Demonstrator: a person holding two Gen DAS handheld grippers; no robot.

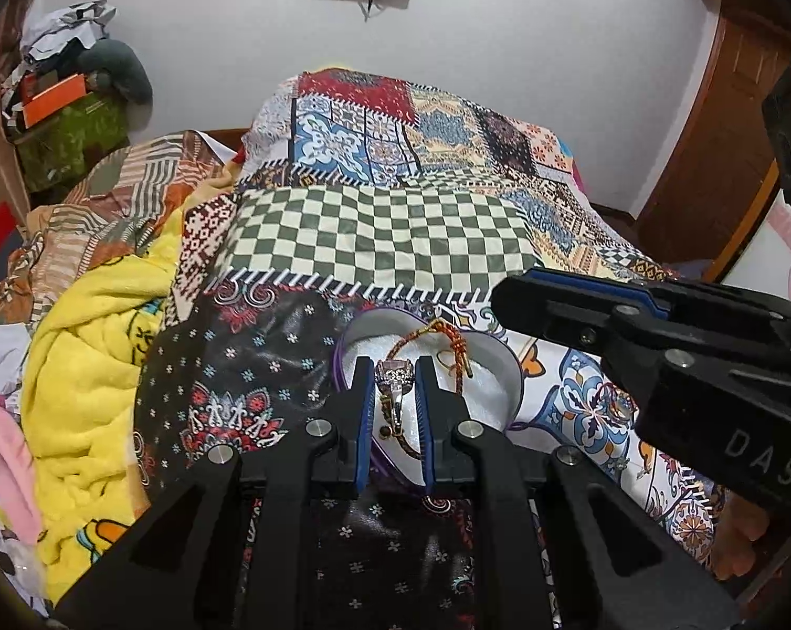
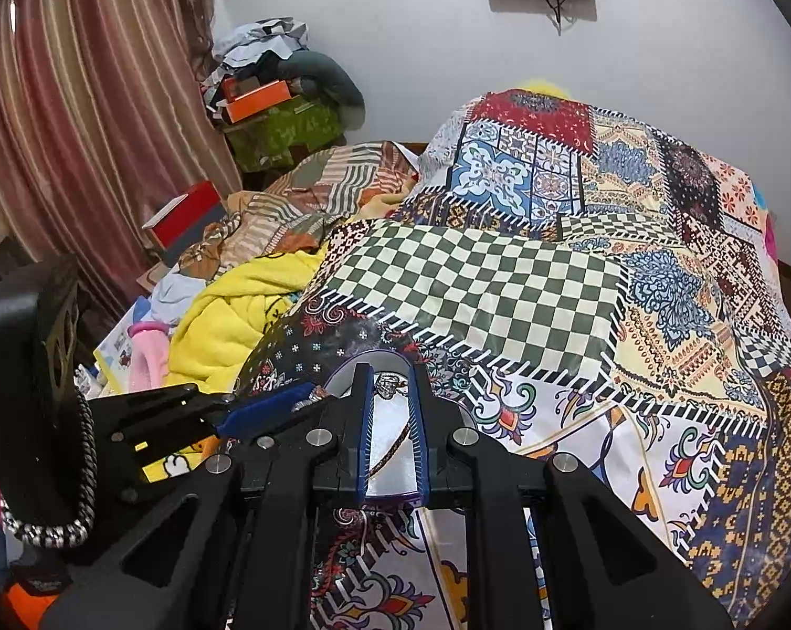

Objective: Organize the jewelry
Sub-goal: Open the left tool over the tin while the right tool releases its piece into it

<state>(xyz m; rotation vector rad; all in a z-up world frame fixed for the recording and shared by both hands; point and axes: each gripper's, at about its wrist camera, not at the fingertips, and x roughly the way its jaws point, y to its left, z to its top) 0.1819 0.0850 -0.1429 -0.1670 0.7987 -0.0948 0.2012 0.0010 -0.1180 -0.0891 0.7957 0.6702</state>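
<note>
Left gripper (image 1: 394, 375) clamped on a ring (image 1: 393, 374): silver band, large pale pink faceted stone on top, held upright between the blue pads, right above the box (image 1: 500, 367). Box round, purple-rimmed, white inside, sitting on the patchwork quilt (image 1: 385, 241) near its front edge. Inside the box, a red and gold braided cord bracelet (image 1: 450, 344) with a knotted clasp, draped across the white lining, plus a thin gold loop beside it. Second ring (image 1: 618, 407) with a clear stone lying on the quilt just right of the box, under the right gripper (image 1: 500, 299). Right gripper fully closed and holding nothing, tips (image 2: 392, 373) hovering over the box (image 2: 343, 373). In the right wrist view, ring (image 2: 390, 384) visible between those tips, but beyond them.
</note>
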